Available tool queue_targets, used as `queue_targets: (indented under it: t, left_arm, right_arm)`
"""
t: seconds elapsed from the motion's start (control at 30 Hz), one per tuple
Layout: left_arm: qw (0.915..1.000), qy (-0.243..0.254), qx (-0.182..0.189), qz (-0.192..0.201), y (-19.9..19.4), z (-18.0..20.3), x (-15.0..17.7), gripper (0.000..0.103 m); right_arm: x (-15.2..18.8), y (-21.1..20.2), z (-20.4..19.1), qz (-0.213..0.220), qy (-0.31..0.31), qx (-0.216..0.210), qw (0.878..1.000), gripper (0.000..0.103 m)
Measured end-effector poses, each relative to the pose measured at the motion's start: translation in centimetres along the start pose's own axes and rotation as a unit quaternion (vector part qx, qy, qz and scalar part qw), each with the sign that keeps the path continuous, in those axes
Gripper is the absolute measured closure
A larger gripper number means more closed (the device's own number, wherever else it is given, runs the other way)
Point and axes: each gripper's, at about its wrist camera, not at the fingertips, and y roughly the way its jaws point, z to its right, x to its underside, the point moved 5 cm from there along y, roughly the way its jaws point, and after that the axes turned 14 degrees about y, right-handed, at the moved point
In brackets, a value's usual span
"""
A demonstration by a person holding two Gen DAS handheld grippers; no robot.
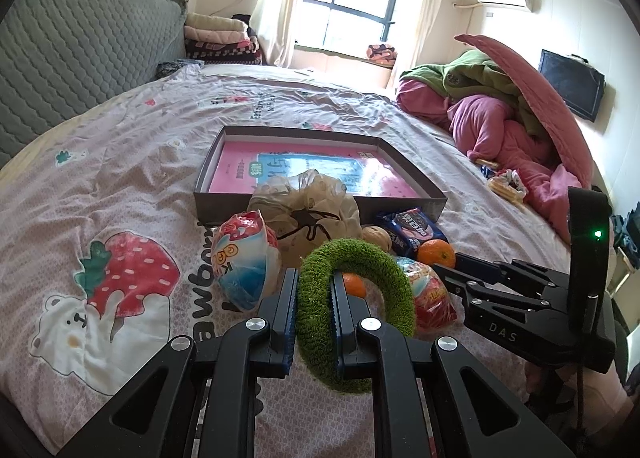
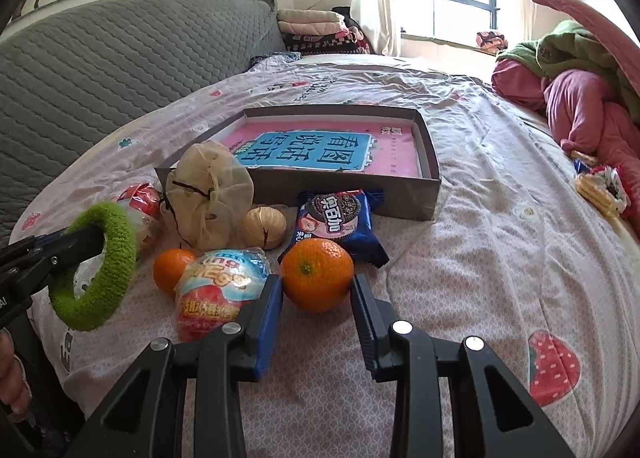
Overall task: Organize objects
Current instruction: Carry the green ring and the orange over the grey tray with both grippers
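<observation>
My left gripper point(image 1: 314, 298) is shut on a fuzzy green ring point(image 1: 360, 254), held just above the bed; the ring point(image 2: 116, 242) also shows at the left of the right wrist view. My right gripper point(image 2: 316, 286) is shut on an orange point(image 2: 318, 274) that rests on the bedspread, with a pad against each side. A second orange point(image 2: 172, 266), a red and blue snack bag point(image 2: 220, 294), a blue cookie pack point(image 2: 340, 222), a beige mesh pouch point(image 2: 208, 194) and a round nut-like ball point(image 2: 264, 228) lie close by. Behind them stands a shallow grey box point(image 2: 424, 194) holding a pink book point(image 2: 304, 150).
A heap of pink and green bedding point(image 1: 500, 118) fills the right side of the bed. A torn snack packet point(image 2: 600, 186) lies beside it. The grey quilted headboard point(image 1: 80, 50) runs along the left. A person's hand point(image 2: 12, 378) shows at the lower left.
</observation>
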Motion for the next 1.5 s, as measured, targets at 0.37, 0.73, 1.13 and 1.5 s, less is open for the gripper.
queue_targets:
  t: [0.37,0.73,1.13,1.5]
  left_arm:
    - [1.0,0.003,0.006,-0.006,0.9,0.3,-0.5,0.089]
    - [0.9999,0.001,0.01,0.005,2.0,-0.4,-2.5,0.089]
    - [0.9999,-0.012,0.01,0.006,2.9,-1.4,-3.5,0.089]
    - [0.9999,-0.007,0.009,0.009,3.6,-1.3,-4.9,0.088]
  right_arm:
    - [-0.6,1.6,0.3,-0.018,0.022,-0.009,1.0,0.068]
    - [-2.2,0.0,-0.7,0.019,0.017,-0.034,0.999,0.068]
    - [-3.6,-0.2,-1.8,0.039,-0.008,-0.032,0.999,0.069]
    - [-5.6,-0.1,-2.1,0.056,-0.018,-0.03,0.998,0.069]
